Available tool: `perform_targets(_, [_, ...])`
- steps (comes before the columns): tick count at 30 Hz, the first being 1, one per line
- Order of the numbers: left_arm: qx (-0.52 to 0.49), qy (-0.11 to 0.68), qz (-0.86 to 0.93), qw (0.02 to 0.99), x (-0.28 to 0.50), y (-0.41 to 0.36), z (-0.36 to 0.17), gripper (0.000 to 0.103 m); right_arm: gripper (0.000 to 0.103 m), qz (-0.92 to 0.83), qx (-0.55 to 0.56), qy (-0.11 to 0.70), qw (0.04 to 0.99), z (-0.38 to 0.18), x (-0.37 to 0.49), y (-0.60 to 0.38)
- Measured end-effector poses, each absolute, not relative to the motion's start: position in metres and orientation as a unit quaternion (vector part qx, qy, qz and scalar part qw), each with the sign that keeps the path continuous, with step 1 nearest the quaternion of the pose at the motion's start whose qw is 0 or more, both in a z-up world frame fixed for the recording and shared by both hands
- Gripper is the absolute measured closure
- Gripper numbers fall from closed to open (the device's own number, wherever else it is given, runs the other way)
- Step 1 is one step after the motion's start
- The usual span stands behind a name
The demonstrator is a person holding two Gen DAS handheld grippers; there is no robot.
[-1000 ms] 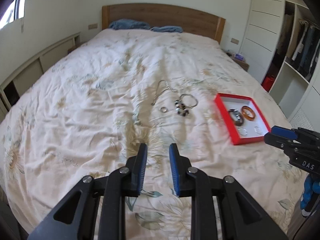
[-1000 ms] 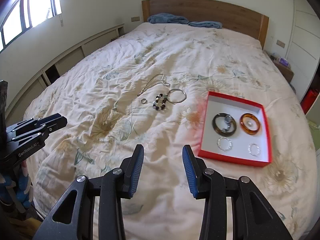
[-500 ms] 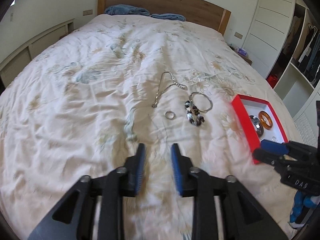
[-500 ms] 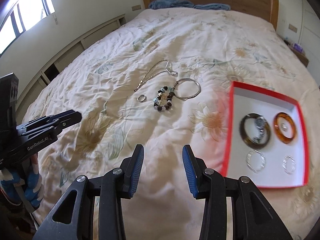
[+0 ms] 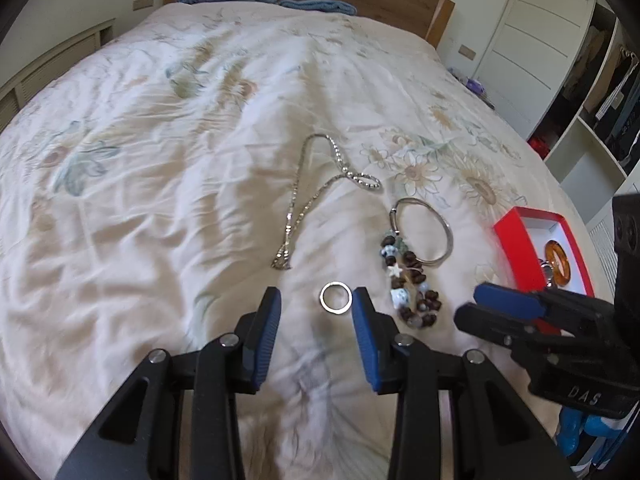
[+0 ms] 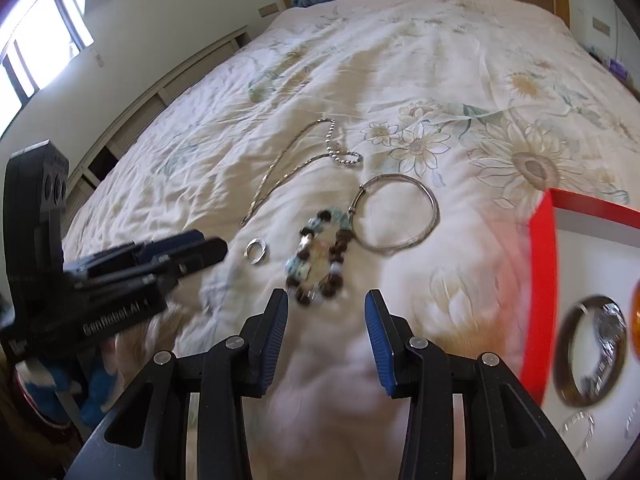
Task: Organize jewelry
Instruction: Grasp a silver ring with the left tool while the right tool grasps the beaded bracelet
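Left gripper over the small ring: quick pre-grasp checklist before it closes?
1. Left gripper jaws apart, empty: ok.
2. Silver ring lined up in the gap: not ok, close to one pad.
3. Ring free of the beaded bracelet: ok.
4. Right gripper empty: ok.
5. Fingertips down at the duvet: cannot tell.
6. Red box has room: ok in right view.

The right gripper (image 6: 325,322) hangs over a cream floral bedspread (image 6: 400,80), its blue-padded jaws apart with nothing between them. Just beyond its tips lies a bracelet of brown and pale blue beads (image 6: 320,260), touching a thin silver bangle (image 6: 394,212). A small silver ring (image 6: 256,251) lies left of the beads, near the left gripper (image 6: 208,250). A silver chain necklace (image 6: 298,164) lies farther back. A red-rimmed box (image 6: 538,280) sits at the right.
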State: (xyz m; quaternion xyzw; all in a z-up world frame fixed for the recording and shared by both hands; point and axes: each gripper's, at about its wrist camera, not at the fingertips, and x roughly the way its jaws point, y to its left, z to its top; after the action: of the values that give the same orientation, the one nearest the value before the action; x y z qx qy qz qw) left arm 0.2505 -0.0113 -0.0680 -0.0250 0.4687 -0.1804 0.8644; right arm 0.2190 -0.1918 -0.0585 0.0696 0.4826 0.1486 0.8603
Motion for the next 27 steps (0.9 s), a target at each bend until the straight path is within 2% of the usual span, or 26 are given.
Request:
perform_targets(4, [-0.007,0.479,-0.179,0.859,0.259,-0.018,-0.084,0.07,0.063,0.143,0.086,0.49,0.855,-0.069,0.234,-0.195])
perform_targets(9, [0.002,0.486,-0.179,0.855,0.263,-0.02,-0.098,0.08,0.067,0.144,0.098,0.503,0.847,-0.083,0.243,-0.194])
perform_targets(18, [0.044,0.483,-0.194,0.853,0.263,-0.032,-0.109,0.082,0.069,0.152,0.097,0.51,0.841,-0.1,0.255,-0.183])
perform_targets(20, [0.057,0.481,-0.198,0.852,0.264,-0.036,-0.11,0.083,0.072,0.154,0.095,0.511,0.84,-0.102,0.256,-0.181])
perform_targets(23, [0.072,0.477,-0.2,0.852,0.264,-0.041,-0.111,0.084,0.084,0.158,0.098,0.51,0.84,-0.103,0.257,-0.181])
perform_targets(25, [0.076,0.473,-0.199,0.855,0.263,-0.042,-0.111,0.087,0.092,0.16,0.1,0.508,0.841,-0.102,0.255,-0.181])
perform_targets(27, [0.08,0.466,-0.195,0.86,0.261,-0.042,-0.109,0.093,0.092,0.161,0.101,0.506,0.841,-0.1,0.249,-0.183])
